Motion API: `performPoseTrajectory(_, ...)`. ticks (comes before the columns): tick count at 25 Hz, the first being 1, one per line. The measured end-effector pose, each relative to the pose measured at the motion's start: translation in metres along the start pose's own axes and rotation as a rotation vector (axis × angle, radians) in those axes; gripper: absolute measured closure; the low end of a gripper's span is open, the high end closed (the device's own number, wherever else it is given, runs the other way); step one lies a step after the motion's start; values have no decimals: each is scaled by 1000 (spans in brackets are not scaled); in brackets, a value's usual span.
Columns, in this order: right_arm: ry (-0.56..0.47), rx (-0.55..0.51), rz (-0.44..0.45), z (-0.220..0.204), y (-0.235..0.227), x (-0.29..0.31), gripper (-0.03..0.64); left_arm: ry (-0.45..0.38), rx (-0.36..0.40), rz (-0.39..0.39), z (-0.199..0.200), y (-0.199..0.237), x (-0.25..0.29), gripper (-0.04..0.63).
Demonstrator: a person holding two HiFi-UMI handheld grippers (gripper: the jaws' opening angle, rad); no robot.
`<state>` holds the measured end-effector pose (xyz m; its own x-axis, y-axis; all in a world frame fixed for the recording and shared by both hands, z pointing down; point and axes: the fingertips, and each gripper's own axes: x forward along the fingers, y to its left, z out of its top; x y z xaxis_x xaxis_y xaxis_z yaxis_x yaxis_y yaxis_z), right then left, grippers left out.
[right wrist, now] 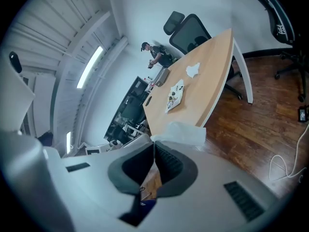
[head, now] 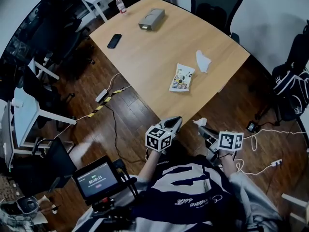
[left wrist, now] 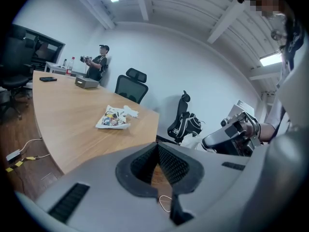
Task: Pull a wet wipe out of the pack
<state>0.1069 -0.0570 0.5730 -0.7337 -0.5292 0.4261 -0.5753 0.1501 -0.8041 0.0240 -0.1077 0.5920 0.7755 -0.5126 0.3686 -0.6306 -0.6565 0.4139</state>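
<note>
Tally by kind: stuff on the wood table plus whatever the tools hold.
wipe: 2, table wipe and held wipe in right tool
pack: 1
phone: 1
box: 1
total: 5

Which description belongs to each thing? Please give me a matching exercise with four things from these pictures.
Things
1. wet wipe pack
2. phone
3. grey box
4. right gripper

Descriptions
A. shut on a white wipe
B. black, lying flat
C. at the far end of the table
D. beside a loose crumpled wipe

Pairs: 1-D, 2-B, 3-C, 4-A.
</note>
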Motion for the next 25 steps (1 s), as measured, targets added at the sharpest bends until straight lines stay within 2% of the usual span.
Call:
performPoseTrajectory(4, -10, 3, 24, -21, 0, -31, 611, -20, -14, 23, -6, -31, -8, 592)
performPoseTrajectory(8, -16, -5, 35, -49, -4, -74, 611, -47, -62, 41, -22, -78, -17, 592)
performPoseTrajectory(12, 7, -12, 33, -84, -14, -111, 611, -89, -121, 62, -43, -126, -33, 592)
performPoseTrajectory(16, 30, -4, 36, -122, -26, -135, 611, -99, -138, 78, -70, -167, -53, 592)
performPoseTrajectory(20, 75, 4, 76, -153, -19, -140, 611, -75, -147, 125, -96, -186, -80, 592)
performPoseTrajectory(25, 98, -6, 121, -166, 6, -132, 611, -81, -146, 164, -105, -194, -113, 592)
